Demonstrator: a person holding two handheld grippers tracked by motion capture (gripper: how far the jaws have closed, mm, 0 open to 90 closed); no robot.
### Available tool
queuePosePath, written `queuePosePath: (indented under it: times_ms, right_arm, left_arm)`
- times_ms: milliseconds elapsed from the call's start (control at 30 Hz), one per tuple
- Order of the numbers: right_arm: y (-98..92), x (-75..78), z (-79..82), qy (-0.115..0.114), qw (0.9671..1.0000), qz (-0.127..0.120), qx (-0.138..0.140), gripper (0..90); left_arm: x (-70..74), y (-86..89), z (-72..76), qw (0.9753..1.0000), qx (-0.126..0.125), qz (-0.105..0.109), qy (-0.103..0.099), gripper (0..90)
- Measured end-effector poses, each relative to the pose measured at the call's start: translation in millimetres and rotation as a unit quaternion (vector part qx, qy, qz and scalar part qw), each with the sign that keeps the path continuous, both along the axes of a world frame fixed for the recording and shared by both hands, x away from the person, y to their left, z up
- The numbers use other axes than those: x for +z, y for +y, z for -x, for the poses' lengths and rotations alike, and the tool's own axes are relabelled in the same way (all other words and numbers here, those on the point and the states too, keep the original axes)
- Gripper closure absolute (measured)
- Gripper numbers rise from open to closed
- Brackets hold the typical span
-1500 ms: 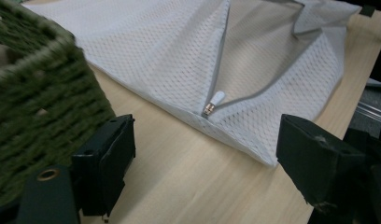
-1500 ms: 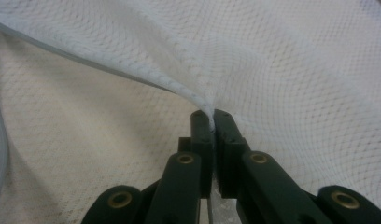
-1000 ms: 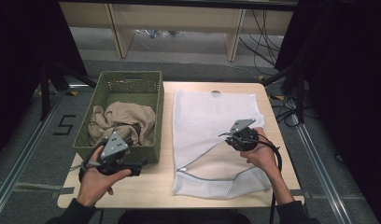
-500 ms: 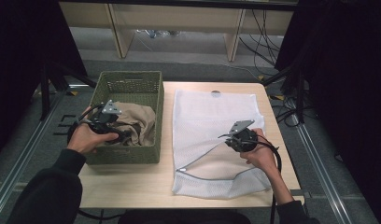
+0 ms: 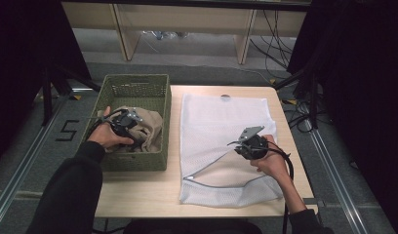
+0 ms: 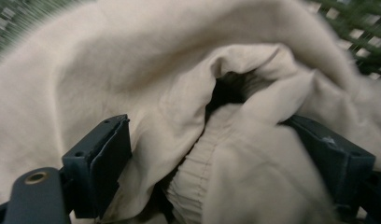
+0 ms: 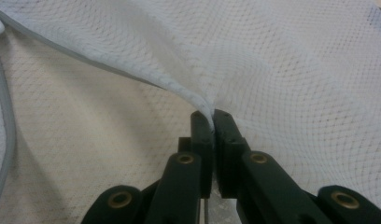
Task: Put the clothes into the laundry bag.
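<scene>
- Fingers, left gripper [image 6: 226,158]: spread wide, one jaw on each side of a bunched fold of the beige garment [image 6: 188,93]; cloth lies between them, not yet pinched. That view is smeared by motion, so whether the pads touch the fabric is hard to tell.
- Fingers, right gripper [image 7: 212,135]: closed tight on the raised edge of the white mesh bag [image 7: 291,60], lifting the upper layer off the lower one.
- Change, left side: a second ago the left gripper [image 5: 123,123] sat at the near edge of the table [image 5: 138,195], in front of the green basket [image 5: 138,163]; half a second ago it was over the basket; now it is down among the beige garment [image 5: 149,127] inside it.
- Change, right side: none seen. The right gripper [image 5: 248,141] holds the same spot on the white mesh bag [image 5: 221,122] across all three moments, and the bag's mouth stays propped open toward the near edge.
- Location, garment: crumpled in the basket, left of the bag, well apart from the opening.
- Location, bag: flat on the table's right half, grey-trimmed opening nearest the person.
- Reading: the reach looks finished and the grasp is the step in hand; closing on this fold would likely free the garment for carrying across to the held-open mouth.
</scene>
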State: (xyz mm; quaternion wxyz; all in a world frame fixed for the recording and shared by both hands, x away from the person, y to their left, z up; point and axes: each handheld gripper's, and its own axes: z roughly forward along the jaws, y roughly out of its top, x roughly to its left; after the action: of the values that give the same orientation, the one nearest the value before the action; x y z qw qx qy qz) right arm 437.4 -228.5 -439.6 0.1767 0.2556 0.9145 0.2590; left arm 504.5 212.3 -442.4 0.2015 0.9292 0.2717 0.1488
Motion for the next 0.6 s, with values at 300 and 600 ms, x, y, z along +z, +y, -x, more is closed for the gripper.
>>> queuePosePath:
  times_ms: [300,600]
  right_arm:
    - [0.5,0.9,0.0,-0.003,1.0000,0.001,0.003,88.8]
    - [-0.5,-0.8,-0.9,-0.003,1.0000,0.003,0.009,88.8]
  left_arm:
    - [-17.7,-2.3,-3.3,0.9978,-0.019,-0.062,0.016,30.4]
    - [-12.9,-19.1,-17.1,0.9858,0.167,0.010,0.007,66.6]
